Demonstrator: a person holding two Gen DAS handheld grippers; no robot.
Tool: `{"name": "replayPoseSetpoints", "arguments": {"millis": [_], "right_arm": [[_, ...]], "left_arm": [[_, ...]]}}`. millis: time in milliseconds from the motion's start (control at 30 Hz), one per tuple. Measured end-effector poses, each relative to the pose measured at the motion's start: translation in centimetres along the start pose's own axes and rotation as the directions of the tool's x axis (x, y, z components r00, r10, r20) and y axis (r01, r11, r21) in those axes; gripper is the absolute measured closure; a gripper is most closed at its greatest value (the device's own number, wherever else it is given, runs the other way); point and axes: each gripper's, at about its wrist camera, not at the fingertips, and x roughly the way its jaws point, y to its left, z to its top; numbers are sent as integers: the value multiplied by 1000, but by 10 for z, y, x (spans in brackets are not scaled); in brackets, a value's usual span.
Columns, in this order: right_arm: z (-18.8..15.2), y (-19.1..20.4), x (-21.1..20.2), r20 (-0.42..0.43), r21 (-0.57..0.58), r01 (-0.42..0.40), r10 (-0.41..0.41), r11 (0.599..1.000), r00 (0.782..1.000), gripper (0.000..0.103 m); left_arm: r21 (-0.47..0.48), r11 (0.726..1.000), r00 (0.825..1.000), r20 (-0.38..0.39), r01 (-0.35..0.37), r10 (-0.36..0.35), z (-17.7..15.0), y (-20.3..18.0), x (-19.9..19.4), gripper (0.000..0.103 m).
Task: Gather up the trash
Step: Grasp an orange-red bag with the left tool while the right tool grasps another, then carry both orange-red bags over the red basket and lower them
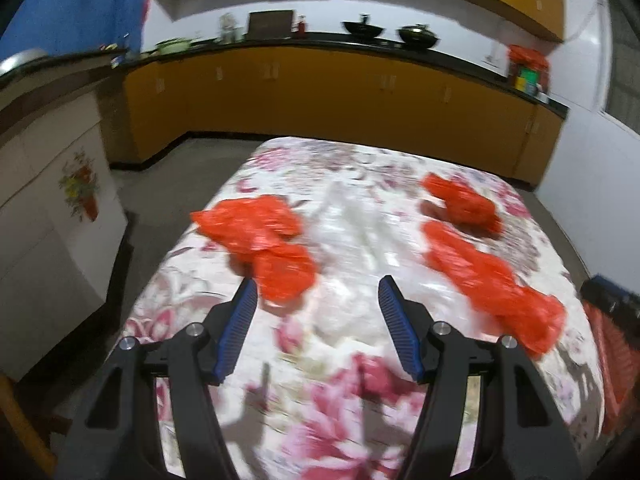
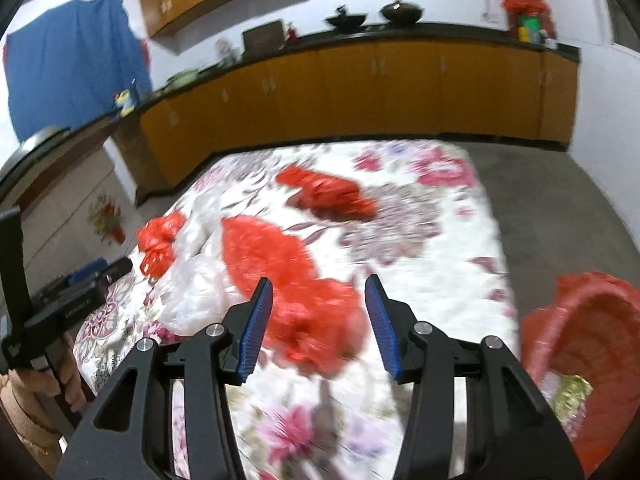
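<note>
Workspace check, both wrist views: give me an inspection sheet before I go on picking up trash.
Surface: table under a floral cloth; blurred by motion.
Job's things: three crumpled red plastic bags: left one, far right one, near right one. A clear plastic sheet lies between them. Red basket stands beside the table's right edge, with some trash in it.
Clutter: nothing seen.
Grippers: left gripper open, over the cloth, holding nothing. Right gripper open, its fingers either side of the near right bag.
Cables: nothing seen.
Surroundings: yellow cabinets, dark counter with woks.
</note>
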Motion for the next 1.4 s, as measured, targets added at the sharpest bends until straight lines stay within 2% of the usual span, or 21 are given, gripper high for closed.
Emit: {"name": "replayPoseSetpoints", "arguments": {"millis": [300,533,733,967,1067,1200,1400], "right_arm": [[-6,20,58,-111,-72,25,-33,997,993,54],[-20,14,71,-151,-102,73,-88,992,985,50],[-21,-2,71,-166,-37,60,-65,998,984,67],[-24,-5,60,-157,-15,49,-51,999,986,70],[-27,-7,56,-154,-7,51,-51,999,987,70],[-28,-12,51,-150,6,51,-49,999,987,70],[-28,-18,36,-126,27,51,-47,998,991,70]], "left_arm": [[-90,995,997,-65,-40,34,15,34,45,41],[-79,995,991,-129,-55,45,18,36,83,42],[-89,994,984,-174,-57,40,15,38,101,49],[-94,995,980,-197,-28,9,14,37,110,74],[-86,996,981,-196,-13,-4,14,36,110,88],[-70,997,984,-175,19,-31,11,33,103,92],[-7,998,993,-101,55,-55,12,24,74,93]]}}
